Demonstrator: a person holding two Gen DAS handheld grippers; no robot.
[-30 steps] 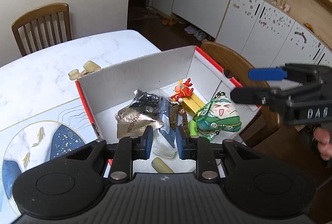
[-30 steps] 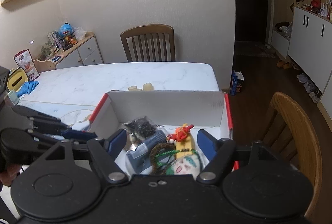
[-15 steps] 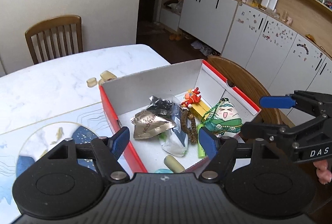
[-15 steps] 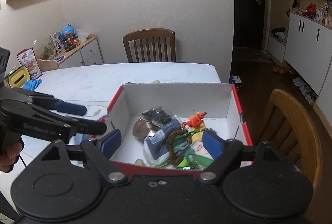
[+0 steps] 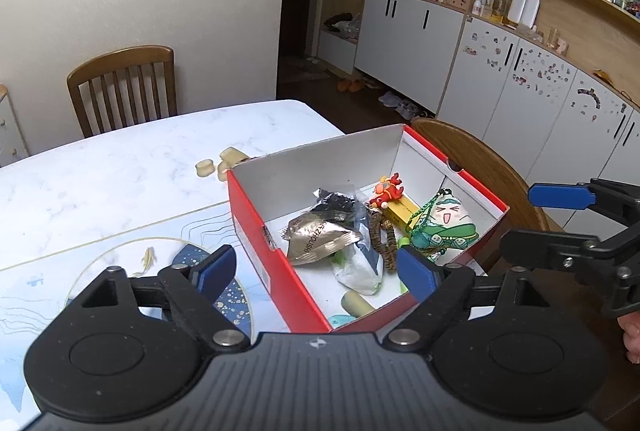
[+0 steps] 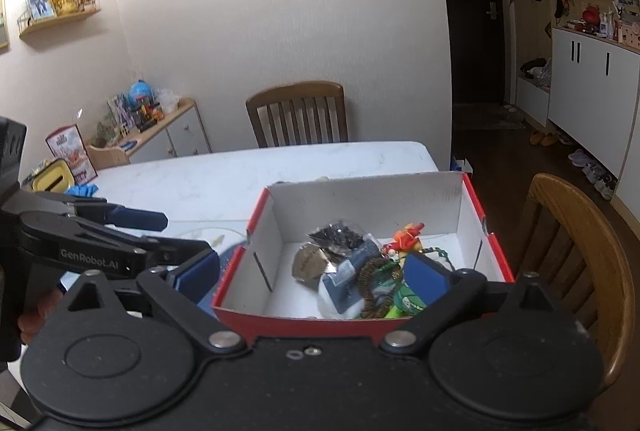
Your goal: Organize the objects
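A red box with white inside (image 5: 256,231) (image 6: 476,199) stands on the table's near right corner. It holds a silver foil packet (image 5: 316,235), a black packet (image 5: 336,199), a red toy figure (image 5: 388,189) (image 6: 406,237), a green cartoon pouch (image 5: 444,227), a brown braided cord (image 5: 380,239) and a clear bag (image 5: 356,267). My left gripper (image 5: 314,271) is open and empty, above the box's near edge. My right gripper (image 6: 314,277) is open and empty, also above the near edge. Each gripper shows in the other's view, the right one (image 5: 560,219) and the left one (image 6: 136,231).
Small cream pieces (image 5: 218,163) lie on the white marble table (image 5: 120,167) behind the box. A blue and white mat (image 5: 48,271) lies left of it. Wooden chairs stand at the far side (image 6: 298,113) and right of the box (image 6: 576,243). Cabinets line the right wall.
My left gripper went from nearly shut to wide open, releasing the clear bag inside the box. Both grippers rose and drew back from the box.
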